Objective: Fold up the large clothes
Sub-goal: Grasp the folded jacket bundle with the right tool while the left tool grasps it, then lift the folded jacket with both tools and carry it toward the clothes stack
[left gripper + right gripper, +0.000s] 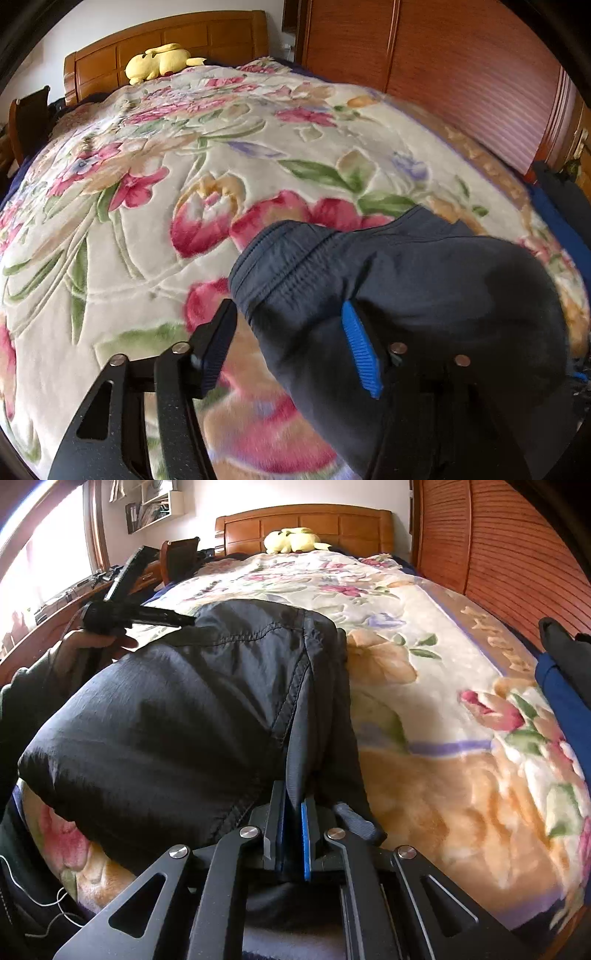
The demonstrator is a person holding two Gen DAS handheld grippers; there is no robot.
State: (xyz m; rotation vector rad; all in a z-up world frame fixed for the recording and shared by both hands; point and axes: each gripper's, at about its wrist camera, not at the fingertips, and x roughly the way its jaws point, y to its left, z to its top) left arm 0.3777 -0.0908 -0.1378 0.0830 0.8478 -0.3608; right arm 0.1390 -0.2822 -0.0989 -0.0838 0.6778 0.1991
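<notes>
A dark navy garment (pixel 424 280) with an elastic cuff (pixel 273 258) lies on the floral blanket (pixel 184 147) of the bed. My left gripper (pixel 291 325) is open, its blue-padded right finger (pixel 360 350) against the fabric and the cuff between the jaws. In the right wrist view the same garment (pixel 192 701) bulges up over the bed. My right gripper (pixel 291 834) is shut on a fold of it. The left gripper (pixel 162 616), held in a hand, shows at the garment's far left edge.
A yellow plush toy (pixel 162 61) lies by the wooden headboard (pixel 207 33). A reddish wooden wardrobe (pixel 517 554) runs along the bed's right side. Dark and blue clothes (pixel 565 672) sit at the right edge. A desk (pixel 55 609) stands at left.
</notes>
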